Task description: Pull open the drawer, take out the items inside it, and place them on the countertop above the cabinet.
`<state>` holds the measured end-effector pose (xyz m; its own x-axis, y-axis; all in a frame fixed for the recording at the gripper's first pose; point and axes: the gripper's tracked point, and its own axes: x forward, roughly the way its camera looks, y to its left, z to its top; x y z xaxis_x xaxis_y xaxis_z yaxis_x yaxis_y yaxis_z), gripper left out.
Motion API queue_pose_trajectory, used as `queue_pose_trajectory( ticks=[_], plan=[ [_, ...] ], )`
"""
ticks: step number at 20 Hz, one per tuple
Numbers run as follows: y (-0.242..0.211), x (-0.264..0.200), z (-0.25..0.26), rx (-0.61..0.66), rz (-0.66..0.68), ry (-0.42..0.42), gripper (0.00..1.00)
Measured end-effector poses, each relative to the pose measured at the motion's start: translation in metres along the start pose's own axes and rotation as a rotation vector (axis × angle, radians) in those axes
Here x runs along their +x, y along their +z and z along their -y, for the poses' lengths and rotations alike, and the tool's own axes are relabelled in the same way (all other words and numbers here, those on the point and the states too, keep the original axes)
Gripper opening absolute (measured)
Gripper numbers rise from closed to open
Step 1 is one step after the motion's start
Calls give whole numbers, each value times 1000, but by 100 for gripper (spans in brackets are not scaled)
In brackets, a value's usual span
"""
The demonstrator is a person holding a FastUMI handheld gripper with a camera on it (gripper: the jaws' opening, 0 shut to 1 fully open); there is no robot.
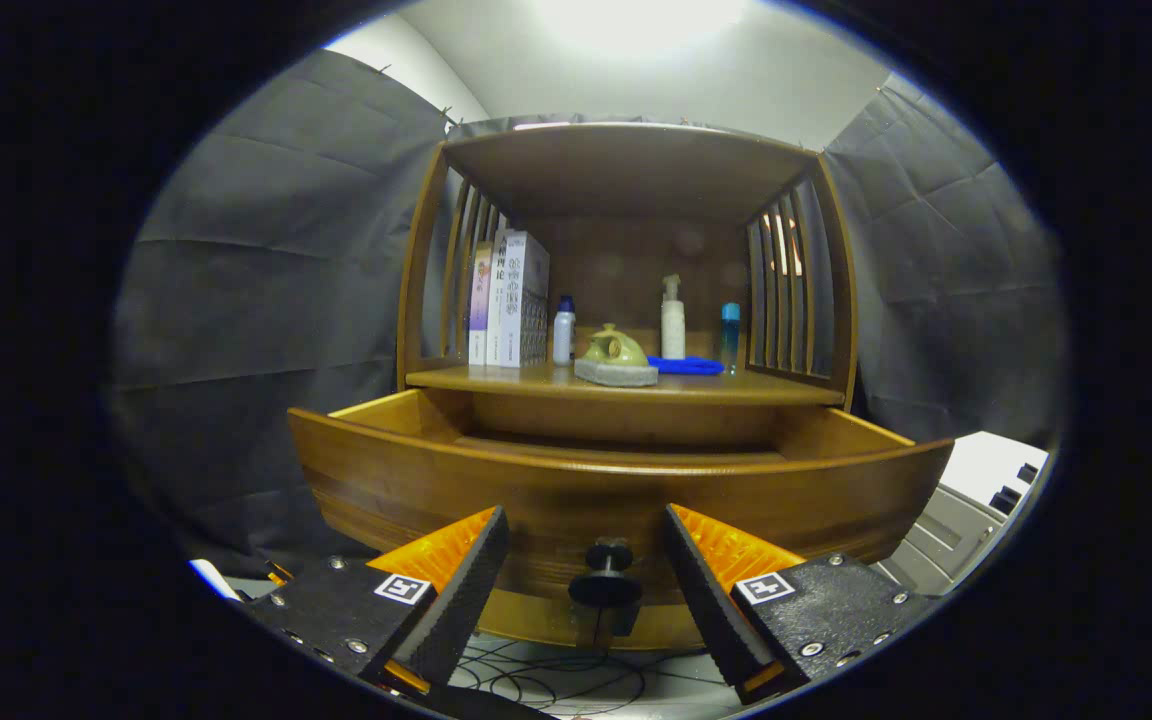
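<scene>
Drawer (576, 490) is sitting pulled open at centre frame, its knob (606, 580) lying untouched between your spread gripper (586, 580) fingers at the bottom, so you're facing the emptying next, its contents hiding below the front panel.

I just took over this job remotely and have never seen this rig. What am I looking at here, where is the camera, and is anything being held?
The camera rides on a hand-held two-finger gripper and looks forward along its fingers. They stand open, holding nothing, with the drawer knob between them. The wooden drawer is pulled out; its inside is hidden from this low angle. On the countertop above stand books, a small white bottle, a pump bottle, a blue tube, a green ornament on a stone base and a blue cloth.
</scene>
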<state>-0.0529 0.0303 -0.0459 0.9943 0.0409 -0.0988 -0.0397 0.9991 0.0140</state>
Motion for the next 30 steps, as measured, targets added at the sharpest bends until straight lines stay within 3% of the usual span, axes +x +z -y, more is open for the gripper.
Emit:
queue_pose_trajectory(
  ticks=[8, 19, 30],
  plan=[
    [-20, 12, -1, -3, -39, -12, 95],
    [-18, 26, 6, -17, -29, -93, 94],
    [-10, 69, 11, -33, -20, -58, 95]
  ],
)
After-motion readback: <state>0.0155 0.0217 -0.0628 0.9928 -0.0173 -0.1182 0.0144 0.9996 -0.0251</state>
